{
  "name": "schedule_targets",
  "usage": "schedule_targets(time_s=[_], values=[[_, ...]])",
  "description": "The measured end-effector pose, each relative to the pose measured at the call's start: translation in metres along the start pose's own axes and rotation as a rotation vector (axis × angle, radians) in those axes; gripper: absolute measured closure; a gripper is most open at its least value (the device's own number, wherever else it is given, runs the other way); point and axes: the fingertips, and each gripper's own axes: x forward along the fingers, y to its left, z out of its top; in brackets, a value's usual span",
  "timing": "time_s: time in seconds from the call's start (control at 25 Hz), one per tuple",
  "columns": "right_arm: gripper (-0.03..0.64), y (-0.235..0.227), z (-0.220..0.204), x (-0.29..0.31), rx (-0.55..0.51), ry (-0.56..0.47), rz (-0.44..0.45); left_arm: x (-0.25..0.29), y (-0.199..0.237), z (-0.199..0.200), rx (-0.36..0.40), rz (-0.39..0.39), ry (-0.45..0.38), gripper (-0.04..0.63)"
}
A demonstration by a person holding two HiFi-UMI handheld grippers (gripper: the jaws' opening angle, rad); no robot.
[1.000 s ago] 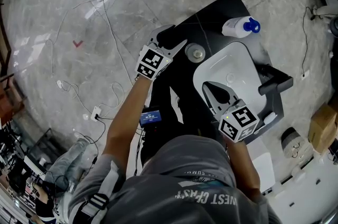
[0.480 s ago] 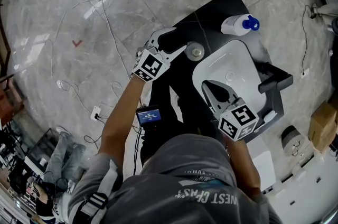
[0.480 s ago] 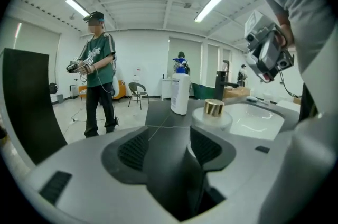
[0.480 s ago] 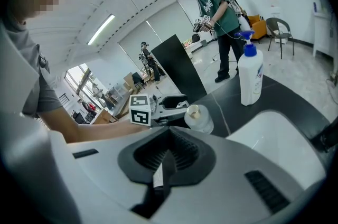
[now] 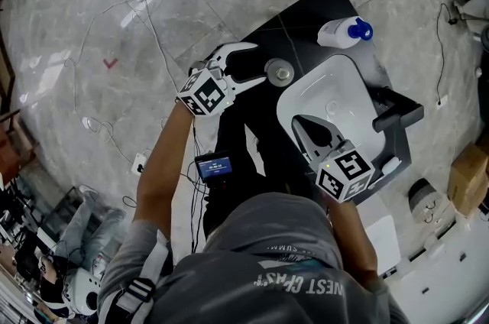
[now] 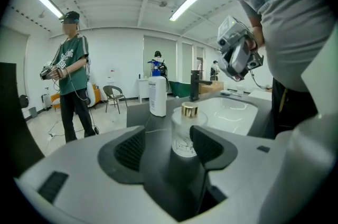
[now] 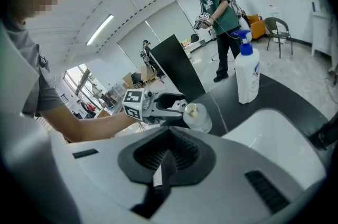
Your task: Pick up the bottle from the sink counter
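I'm lining up my left gripper (image 5: 260,63) on the small bottle (image 5: 281,73), which stands on the counter (image 5: 306,17) left of the sink (image 5: 344,82). Its jaws just opened wide and hold nothing. Next I slide it forward, then squeeze. My right gripper (image 5: 309,133) is closed and empty

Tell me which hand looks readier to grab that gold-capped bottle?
Left. The left gripper faces the bottle just beyond its tips; its fingers have just been opening, nothing between them. The right gripper hangs over the basin, fingers together.

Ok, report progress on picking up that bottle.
Done: left gripper lined up on the gold-capped bottle. In hand: its fingers have just been opening, bottle just ahead of their tips, ungripped, standing on the counter. Left: advance, close, lift.
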Motion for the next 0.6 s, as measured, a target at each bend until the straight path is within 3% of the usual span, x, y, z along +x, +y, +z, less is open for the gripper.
schedule_targets(time_s=[0.32, 0.6], values=[[0.615, -0.003, -0.005, -0.001, 0.009, 0.008, -0.005, 0.003, -0.013, -0.002, 0.056, -0.127, 0.028, 0.300], [0.615, -0.003, -0.009, 0.003, 0.017, 0.021, -0.004, 0.019, -0.025, -0.001, 0.124, -0.187, 0.053, 0.292]])
